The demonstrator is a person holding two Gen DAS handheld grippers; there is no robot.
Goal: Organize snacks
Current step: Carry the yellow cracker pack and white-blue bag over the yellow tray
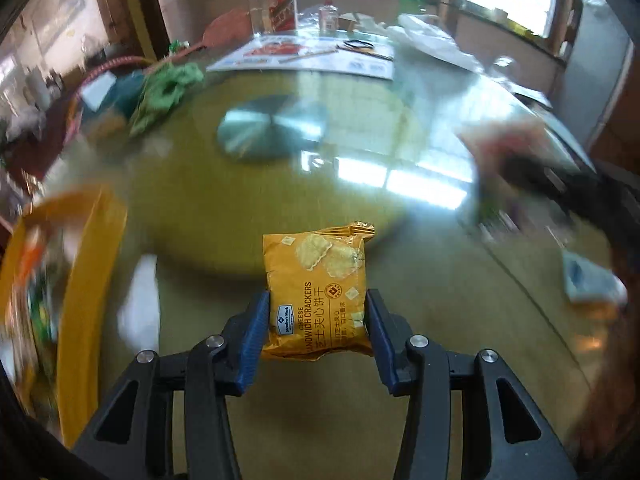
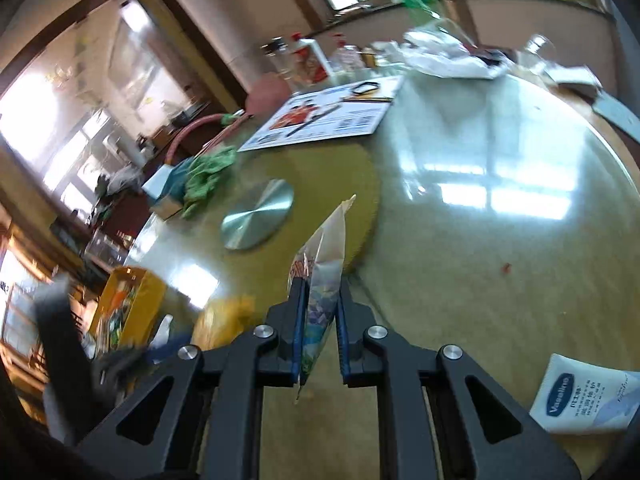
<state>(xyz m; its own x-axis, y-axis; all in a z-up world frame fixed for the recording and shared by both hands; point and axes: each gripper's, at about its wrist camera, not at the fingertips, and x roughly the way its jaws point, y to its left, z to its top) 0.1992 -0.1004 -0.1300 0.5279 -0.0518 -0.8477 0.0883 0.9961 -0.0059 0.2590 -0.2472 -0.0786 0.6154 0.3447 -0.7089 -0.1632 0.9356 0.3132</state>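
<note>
My left gripper [image 1: 317,300] is shut on a yellow pack of cheese sandwich crackers [image 1: 316,280], its blue pads pressing both sides above the glass table. A yellow bin [image 1: 86,280] with snacks in it stands blurred at the left. In the right wrist view my right gripper [image 2: 322,292] is shut on a thin, pale snack packet [image 2: 326,248] held edge-on, pointing up and away. The yellow bin [image 2: 148,292] lies at its lower left, with the blurred left gripper [image 2: 116,360] and its yellow pack beside it. In the left wrist view the right gripper [image 1: 532,176] is a blur at the right.
A round glass table [image 2: 500,260] has a metal turntable hub [image 2: 258,220] at its middle. A green cloth [image 1: 164,92], a printed sheet [image 1: 308,56], bottles [image 1: 280,4] and a white plastic bag [image 2: 444,56] lie at the far side. A Vaseline sachet [image 2: 580,400] lies near right.
</note>
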